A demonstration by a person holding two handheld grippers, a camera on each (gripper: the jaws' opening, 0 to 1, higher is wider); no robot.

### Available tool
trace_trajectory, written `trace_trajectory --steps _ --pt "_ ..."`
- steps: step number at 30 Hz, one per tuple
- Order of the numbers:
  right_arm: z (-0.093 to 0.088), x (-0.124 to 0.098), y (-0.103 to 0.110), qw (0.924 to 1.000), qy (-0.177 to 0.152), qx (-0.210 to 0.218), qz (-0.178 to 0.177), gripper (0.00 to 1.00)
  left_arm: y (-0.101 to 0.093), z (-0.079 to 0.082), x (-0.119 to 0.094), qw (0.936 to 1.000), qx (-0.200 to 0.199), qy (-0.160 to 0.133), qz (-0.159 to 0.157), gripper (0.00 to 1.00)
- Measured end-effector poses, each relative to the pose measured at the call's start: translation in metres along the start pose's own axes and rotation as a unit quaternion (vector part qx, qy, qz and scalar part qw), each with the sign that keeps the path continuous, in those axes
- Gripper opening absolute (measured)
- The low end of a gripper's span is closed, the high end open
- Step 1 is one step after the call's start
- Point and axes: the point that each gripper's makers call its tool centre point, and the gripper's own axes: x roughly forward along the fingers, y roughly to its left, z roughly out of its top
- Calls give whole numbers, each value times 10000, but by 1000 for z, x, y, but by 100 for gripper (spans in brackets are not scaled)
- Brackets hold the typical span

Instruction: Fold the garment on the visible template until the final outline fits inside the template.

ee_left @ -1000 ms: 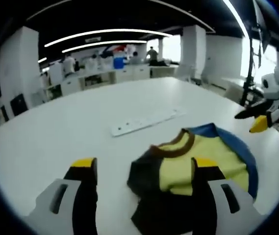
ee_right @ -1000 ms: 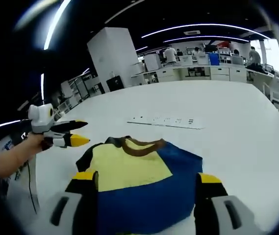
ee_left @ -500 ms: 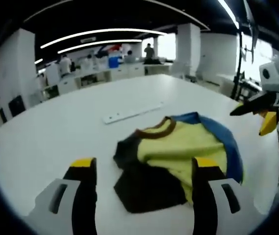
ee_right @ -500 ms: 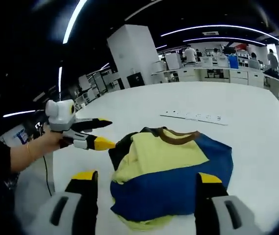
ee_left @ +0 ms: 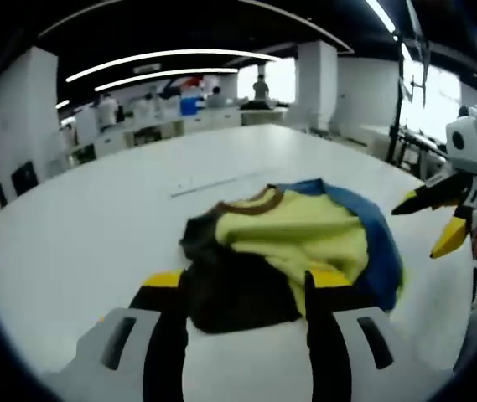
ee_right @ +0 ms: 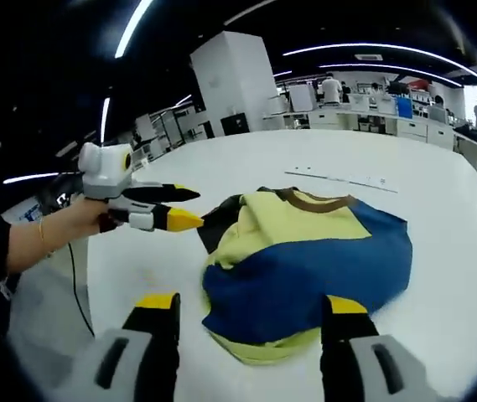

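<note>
The garment (ee_left: 305, 243) lies folded into a compact bundle on the white table (ee_left: 79, 226); in the left gripper view its yellow panel faces up, with a brown collar at the far edge, a dark sleeve part at the near left and a blue panel along the right side; in the right gripper view (ee_right: 305, 260) the blue panel is nearest, the yellow panel behind it, and a yellow hem shows under the near edge. A pale strip (ee_right: 343, 177) lies flat on the table beyond the garment, apart from it.

The left gripper (ee_left: 240, 289) hovers near the garment's near edge, its yellow-tipped jaws spread apart with nothing between them; the same tool appears in the right gripper view (ee_right: 184, 207), held by a hand (ee_right: 87, 222) just beside the dark sleeve; whether it touches the cloth cannot be told.

The right gripper (ee_right: 251, 314) has its jaws spread wide over the near edge of the garment, gripping nothing; seen from the left gripper view (ee_left: 427, 222), it hangs beside the blue side, jaws parted.

Desks and people stand in the background, blurred.
</note>
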Motion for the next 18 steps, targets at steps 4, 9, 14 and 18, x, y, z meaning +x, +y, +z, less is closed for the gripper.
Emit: trace_trajectory --steps 4,9,14,18 --pt "-10 1 0 9999 46 -50 -92 56 -2 -5 1 9999 102 58 16 45" --pt "-16 5 1 9998 -39 -4 -196 43 -8 -14 5 9998 141 155 -37 41" --pt "-23 13 4 9996 2 -41 -263 35 -13 -22 10 9995 166 269 -48 35" --pt "-32 18 12 9998 158 -71 -125 32 -14 -28 15 9994 135 332 -23 31"
